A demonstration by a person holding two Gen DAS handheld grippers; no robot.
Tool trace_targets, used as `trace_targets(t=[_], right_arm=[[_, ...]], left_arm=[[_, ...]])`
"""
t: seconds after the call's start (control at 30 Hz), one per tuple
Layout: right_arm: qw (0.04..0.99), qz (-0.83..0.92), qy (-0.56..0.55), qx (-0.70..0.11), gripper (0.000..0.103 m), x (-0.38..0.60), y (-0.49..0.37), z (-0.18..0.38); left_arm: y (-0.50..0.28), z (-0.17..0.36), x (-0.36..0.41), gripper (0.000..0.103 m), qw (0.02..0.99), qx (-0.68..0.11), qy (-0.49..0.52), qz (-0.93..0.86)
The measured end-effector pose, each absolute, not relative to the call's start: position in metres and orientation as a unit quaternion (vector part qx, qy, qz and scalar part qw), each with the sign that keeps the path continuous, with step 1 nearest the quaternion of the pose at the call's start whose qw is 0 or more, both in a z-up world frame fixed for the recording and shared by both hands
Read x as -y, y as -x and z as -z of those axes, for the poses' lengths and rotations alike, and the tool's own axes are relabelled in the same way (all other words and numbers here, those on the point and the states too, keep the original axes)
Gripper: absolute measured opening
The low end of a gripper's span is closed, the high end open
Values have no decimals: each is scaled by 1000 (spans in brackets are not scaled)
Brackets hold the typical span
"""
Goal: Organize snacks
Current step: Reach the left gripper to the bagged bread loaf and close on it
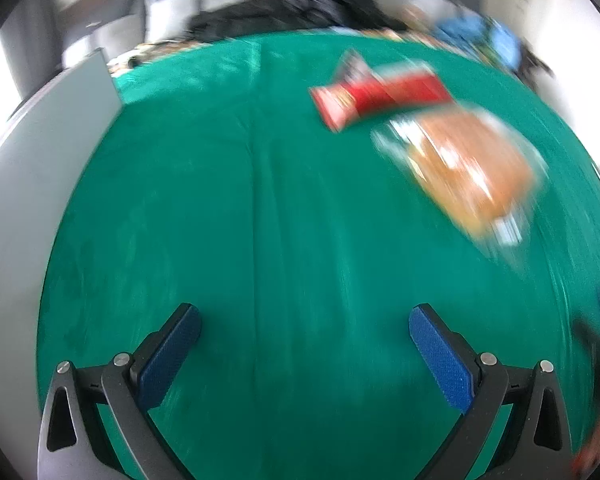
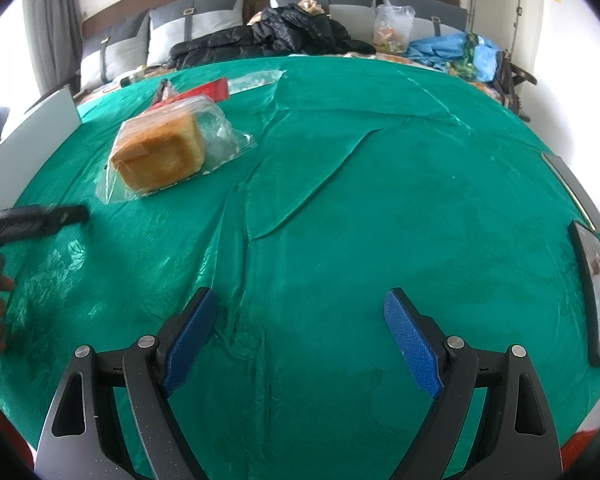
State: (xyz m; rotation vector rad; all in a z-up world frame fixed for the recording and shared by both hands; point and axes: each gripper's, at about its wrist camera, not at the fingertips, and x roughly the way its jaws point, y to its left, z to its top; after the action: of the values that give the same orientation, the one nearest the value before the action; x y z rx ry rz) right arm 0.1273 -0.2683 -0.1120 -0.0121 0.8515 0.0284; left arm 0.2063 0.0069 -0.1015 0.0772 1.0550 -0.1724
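Note:
A loaf of bread in a clear bag (image 2: 160, 152) lies on the green cloth (image 2: 340, 220), far left of my right gripper (image 2: 300, 312), which is open and empty. Behind the bread lies a red snack packet (image 2: 204, 90). The left wrist view is motion-blurred: the bread bag (image 1: 472, 168) and the red packet (image 1: 376, 96) sit ahead to the right of my left gripper (image 1: 304, 328), also open with nothing between its fingers. The left gripper's dark finger (image 2: 40, 220) shows at the left edge of the right wrist view.
A phone (image 2: 596, 292) lies at the cloth's right edge. A grey board (image 2: 36, 132) stands at the left edge, seen too as a grey board (image 1: 32, 184). Beyond the table are a black jacket (image 2: 276, 36), a blue bag (image 2: 456, 52) and cushions.

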Motion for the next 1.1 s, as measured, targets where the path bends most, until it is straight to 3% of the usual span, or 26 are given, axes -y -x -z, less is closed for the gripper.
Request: trace_targets(t=[0.17,0.33,0.57,0.63,0.77,0.97,1.1], right_arm=[[908,-35,-66,-412,87,281,-142,99],[909,-78,-155,-379,87,294,-213,66],[856,-177,-148,-463,86,246,-309,82],[813,-239,-156,-507,87,215,-304,94],[799,-339,-89,-489,87,167,-238,88],[854,-253,-39,-454,87,201,-157,99],[873,-199,-18,-445,87,229,-148,101]], left_arm=[[-168,99,-23,103,845,-519,-58,116],[-133,95,-42,103,852,-510,8,117],[-124,63,-72,102,875,-473,55,88],[-125,53,-79,102,883,-458,61,80],[-132,45,-82,102,893,-441,52,73],[-135,60,-62,102,886,-453,49,91],[-141,56,-52,102,881,-456,80,98]])
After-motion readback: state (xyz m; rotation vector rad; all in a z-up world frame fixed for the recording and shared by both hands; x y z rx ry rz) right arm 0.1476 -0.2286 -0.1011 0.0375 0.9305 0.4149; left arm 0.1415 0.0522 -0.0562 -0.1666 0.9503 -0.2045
